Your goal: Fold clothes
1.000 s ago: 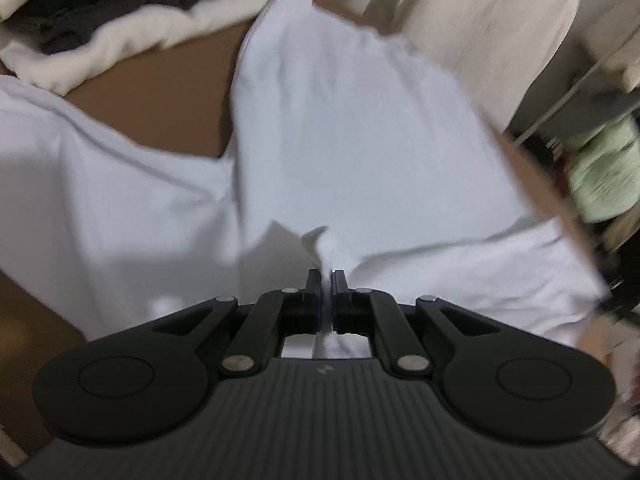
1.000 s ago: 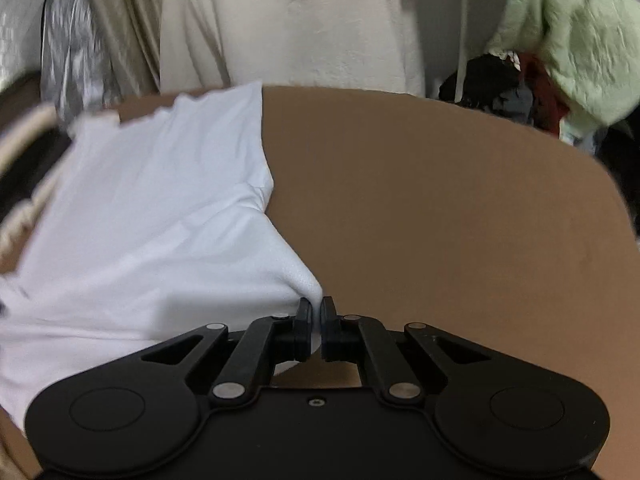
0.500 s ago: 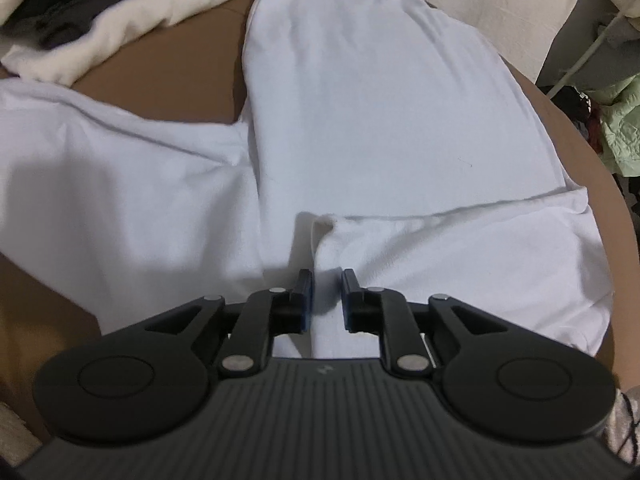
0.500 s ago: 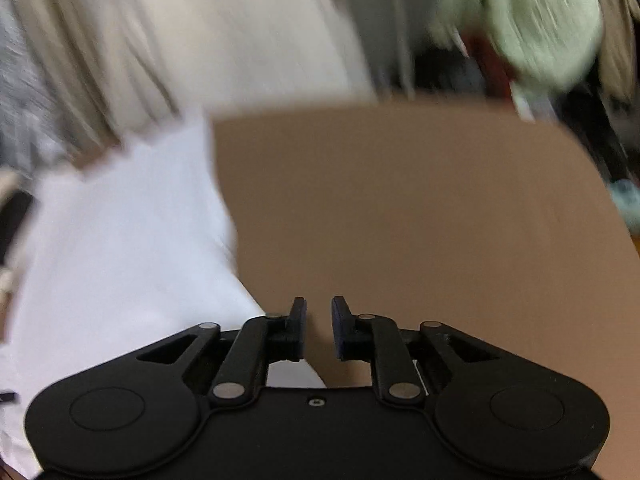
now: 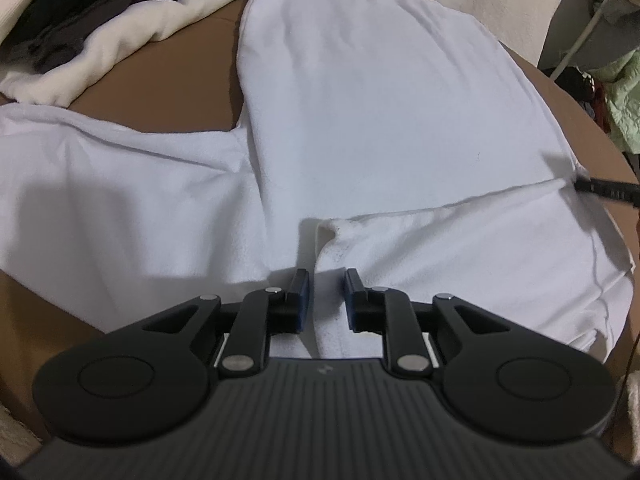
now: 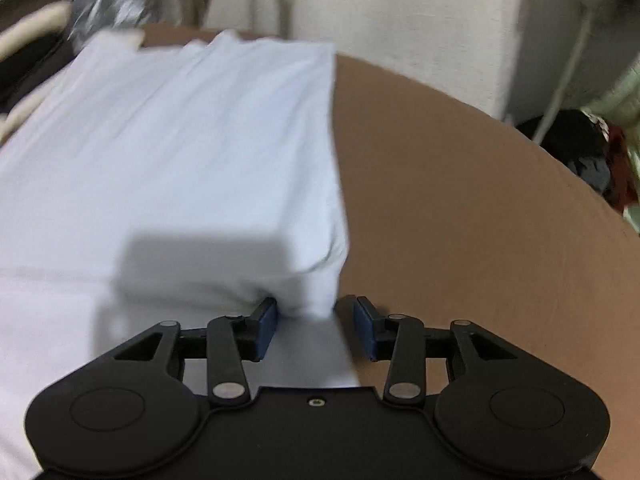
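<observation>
Table, left wrist view: brown table (image 5: pixel 192 112) with a pile of cream and dark clothes (image 5: pixel 100 28) at the far left edge.
White shirt, left wrist view: the white shirt (image 5: pixel 380 100) lies spread flat on the table, one sleeve (image 5: pixel 100 184) out to the left, the other side folded in over the body (image 5: pixel 480 248).
Left gripper: the left gripper (image 5: pixel 325 293) sits low over the near edge of the shirt, fingers apart, with a small bump of cloth between them but not pinched.
Table, right wrist view: bare brown table (image 6: pixel 460 200) on the right, pale cloth hanging behind it (this picture is a bit blurry).
White shirt, right wrist view: its right edge (image 6: pixel 334 152) runs straight away from the camera, and the near corner (image 6: pixel 316 280) puffs up.
Right gripper: the right gripper (image 6: pixel 315 322) has its fingers wide apart, one on each side of that puffy corner, not squeezing it.
What could go wrong: the folded side could slide open if a finger snags it while pulling away.
Also: a pinch that catches only the top layer would make a crooked fold.
</observation>
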{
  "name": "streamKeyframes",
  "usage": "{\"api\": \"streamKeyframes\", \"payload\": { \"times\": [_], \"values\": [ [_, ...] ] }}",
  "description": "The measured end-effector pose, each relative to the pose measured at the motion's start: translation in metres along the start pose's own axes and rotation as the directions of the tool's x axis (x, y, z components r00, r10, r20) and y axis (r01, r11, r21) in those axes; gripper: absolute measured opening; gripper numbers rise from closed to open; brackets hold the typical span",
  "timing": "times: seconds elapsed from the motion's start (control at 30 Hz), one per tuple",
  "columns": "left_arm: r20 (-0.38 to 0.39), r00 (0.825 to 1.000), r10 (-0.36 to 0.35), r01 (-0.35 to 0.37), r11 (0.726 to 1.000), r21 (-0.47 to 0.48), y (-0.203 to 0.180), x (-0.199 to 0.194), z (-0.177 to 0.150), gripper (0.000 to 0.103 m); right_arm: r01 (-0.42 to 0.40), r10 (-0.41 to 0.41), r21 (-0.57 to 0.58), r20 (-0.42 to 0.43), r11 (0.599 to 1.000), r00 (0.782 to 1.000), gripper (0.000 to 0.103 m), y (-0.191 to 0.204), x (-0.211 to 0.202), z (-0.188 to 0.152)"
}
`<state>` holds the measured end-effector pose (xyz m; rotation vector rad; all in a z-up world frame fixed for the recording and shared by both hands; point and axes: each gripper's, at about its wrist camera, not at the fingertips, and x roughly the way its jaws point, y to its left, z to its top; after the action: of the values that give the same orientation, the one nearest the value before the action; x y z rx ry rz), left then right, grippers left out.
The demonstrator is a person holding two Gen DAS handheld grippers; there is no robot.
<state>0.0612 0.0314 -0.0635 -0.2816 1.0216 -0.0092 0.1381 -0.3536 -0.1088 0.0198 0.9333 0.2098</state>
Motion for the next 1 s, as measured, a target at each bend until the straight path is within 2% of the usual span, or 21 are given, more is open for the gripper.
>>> {"api": "streamKeyframes", "payload": {
  "times": [0.3, 0.47, 0.53, 0.6, 0.63, 0.67, 0.8, 0.87, 0.9, 1.0],
  "values": [
    [-0.003, 1.000, 0.014, -0.014, 1.000, 0.022, -0.007, 0.001, 0.001, 0.027, 0.119, -0.121, 0.034, 0.093, 0.992, 0.988, 0.045, -0.015, 0.033, -0.002],
    [-0.003, 1.000, -0.013, 0.013, 1.000, 0.011, -0.006, -0.009, 0.004, 0.054, 0.120, -0.160, 0.191, 0.214, 0.974, 0.964, 0.048, -0.006, -0.033, -0.006],
    [0.034, 0.999, -0.012, 0.012, 1.000, 0.007, -0.003, -0.023, 0.009, 0.056, 0.065, -0.116, 0.189, 0.274, 0.980, 0.955, 0.050, 0.007, -0.059, -0.009],
    [0.100, 0.995, 0.030, -0.030, 1.000, 0.002, 0.004, -0.043, 0.018, 0.065, 0.010, -0.052, 0.142, 0.298, 0.990, 0.953, 0.052, 0.029, -0.077, -0.013],
    [0.132, 0.988, 0.075, -0.074, 0.997, -0.012, 0.013, -0.054, 0.024, 0.073, -0.021, -0.016, 0.119, 0.297, 0.993, 0.955, 0.052, 0.041, -0.080, -0.016],
    [0.162, 0.979, 0.122, -0.119, 0.992, -0.027, 0.021, -0.064, 0.030, 0.075, -0.052, 0.022, 0.094, 0.293, 0.994, 0.956, 0.052, 0.054, -0.083, -0.019],
    [0.229, 0.933, 0.279, -0.266, 0.960, -0.087, 0.065, -0.105, 0.060, 0.075, -0.161, 0.181, -0.113, 0.208, 0.981, 0.961, 0.052, 0.132, -0.082, -0.030],
    [0.239, 0.918, 0.317, -0.289, 0.946, -0.144, 0.098, -0.124, 0.077, 0.083, -0.177, 0.221, -0.240, 0.167, 0.954, 0.961, 0.052, 0.175, -0.084, -0.034],
    [0.225, 0.911, 0.345, -0.309, 0.934, -0.181, 0.117, -0.129, 0.085, 0.083, -0.200, 0.245, -0.251, 0.164, 0.947, 0.955, 0.052, 0.187, -0.084, -0.032],
    [0.172, 0.858, 0.484, -0.427, 0.859, -0.284, 0.171, -0.134, 0.095, 0.083, -0.268, 0.319, -0.282, 0.153, 0.921, 0.935, 0.053, 0.224, -0.086, -0.027]
  ]
}}
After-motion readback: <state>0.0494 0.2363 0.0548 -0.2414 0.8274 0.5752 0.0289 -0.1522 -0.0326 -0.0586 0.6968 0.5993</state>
